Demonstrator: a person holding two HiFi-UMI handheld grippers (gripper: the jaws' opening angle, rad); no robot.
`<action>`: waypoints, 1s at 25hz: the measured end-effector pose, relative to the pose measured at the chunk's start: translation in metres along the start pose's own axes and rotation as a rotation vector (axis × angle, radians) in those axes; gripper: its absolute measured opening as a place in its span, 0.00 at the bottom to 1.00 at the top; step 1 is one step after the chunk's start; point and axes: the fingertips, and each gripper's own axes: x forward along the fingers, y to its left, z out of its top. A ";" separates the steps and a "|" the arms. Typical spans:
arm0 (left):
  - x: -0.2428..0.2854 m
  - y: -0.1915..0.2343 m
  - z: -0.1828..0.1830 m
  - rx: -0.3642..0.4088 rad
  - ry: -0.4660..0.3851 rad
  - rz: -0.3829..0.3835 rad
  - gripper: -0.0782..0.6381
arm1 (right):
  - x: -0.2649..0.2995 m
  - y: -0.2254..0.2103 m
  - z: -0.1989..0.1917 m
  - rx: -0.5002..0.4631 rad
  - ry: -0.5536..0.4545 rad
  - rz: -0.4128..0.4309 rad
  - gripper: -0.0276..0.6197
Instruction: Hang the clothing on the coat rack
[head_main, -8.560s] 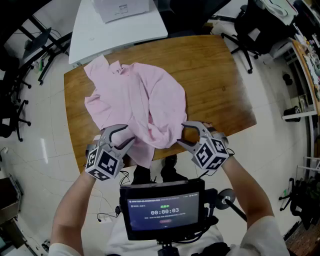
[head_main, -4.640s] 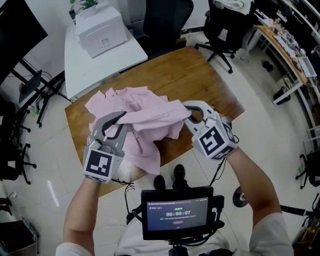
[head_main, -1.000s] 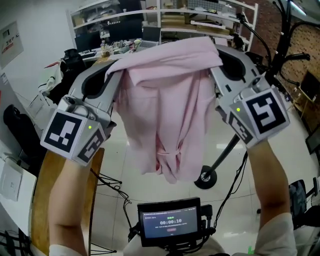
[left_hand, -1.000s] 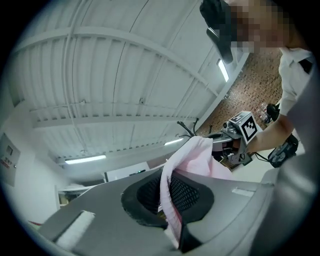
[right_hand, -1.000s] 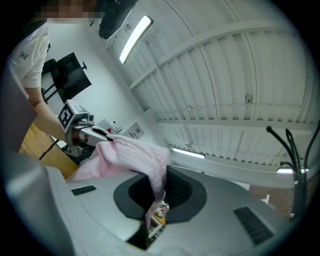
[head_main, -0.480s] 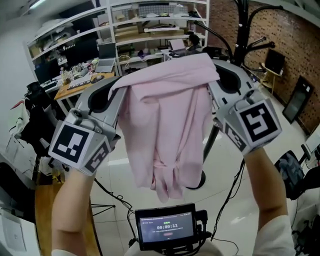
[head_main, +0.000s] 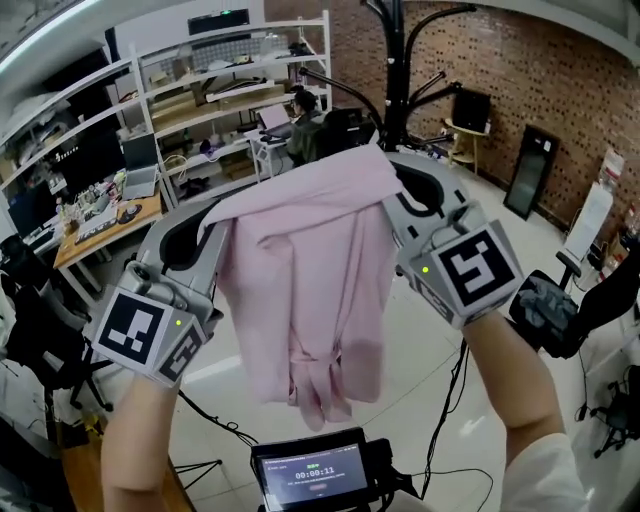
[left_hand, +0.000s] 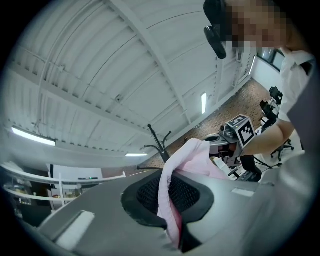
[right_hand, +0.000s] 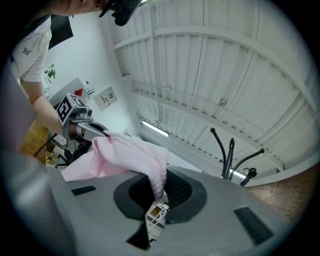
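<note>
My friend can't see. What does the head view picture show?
A pink shirt hangs between two raised grippers, with the left gripper and the right gripper each shut on its top edge. Just behind it stands a black coat rack, in front of a brick wall.

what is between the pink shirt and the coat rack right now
Nothing visible. The crumpled pink fabric shirt hangs in the air, clamped by the left gripper and right gripper, and the black metal coat rack rises directly behind it. No object shows between them in the head view.
</note>
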 end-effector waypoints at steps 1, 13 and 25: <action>0.005 -0.004 0.002 0.003 -0.006 -0.010 0.14 | -0.004 -0.005 -0.001 -0.004 0.005 -0.009 0.06; 0.095 -0.044 0.054 0.039 -0.114 -0.082 0.14 | -0.043 -0.110 -0.003 -0.092 0.007 -0.108 0.06; 0.180 -0.065 0.105 0.163 -0.161 -0.112 0.14 | -0.051 -0.217 0.011 -0.203 -0.022 -0.183 0.06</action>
